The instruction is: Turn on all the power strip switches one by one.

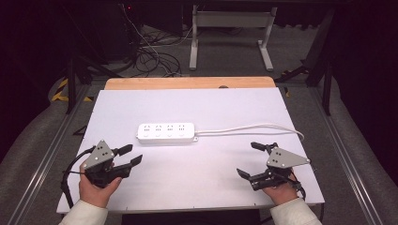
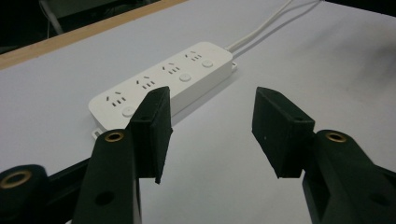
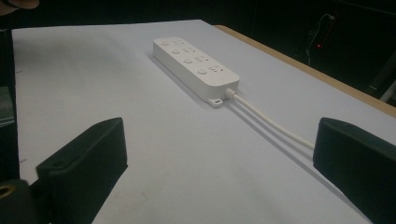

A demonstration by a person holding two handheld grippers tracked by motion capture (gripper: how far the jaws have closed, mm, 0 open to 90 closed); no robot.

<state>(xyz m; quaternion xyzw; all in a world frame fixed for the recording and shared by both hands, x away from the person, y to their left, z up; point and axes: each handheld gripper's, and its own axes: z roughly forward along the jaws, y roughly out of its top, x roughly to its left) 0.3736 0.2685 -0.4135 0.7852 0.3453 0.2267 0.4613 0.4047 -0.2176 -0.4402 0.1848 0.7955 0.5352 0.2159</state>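
Observation:
A white power strip (image 1: 166, 132) with several sockets and round buttons lies flat in the middle of the white table top (image 1: 202, 168). Its white cable (image 1: 253, 127) runs right and loops toward the table's right edge. My left gripper (image 1: 130, 155) rests at the front left, open, nothing between its jaws, pointing at the strip (image 2: 163, 84) a short way off. My right gripper (image 1: 251, 159) sits at the front right, wide open and empty. Beyond it the strip (image 3: 196, 63) lies farther off, with the cable (image 3: 271, 123) passing near the right jaw.
A wooden strip (image 1: 187, 83) borders the table's far edge. Behind it on the floor are tangled cables (image 1: 150, 51) and a white table frame (image 1: 230, 33). Metal rails (image 1: 47, 150) run along both sides of the table.

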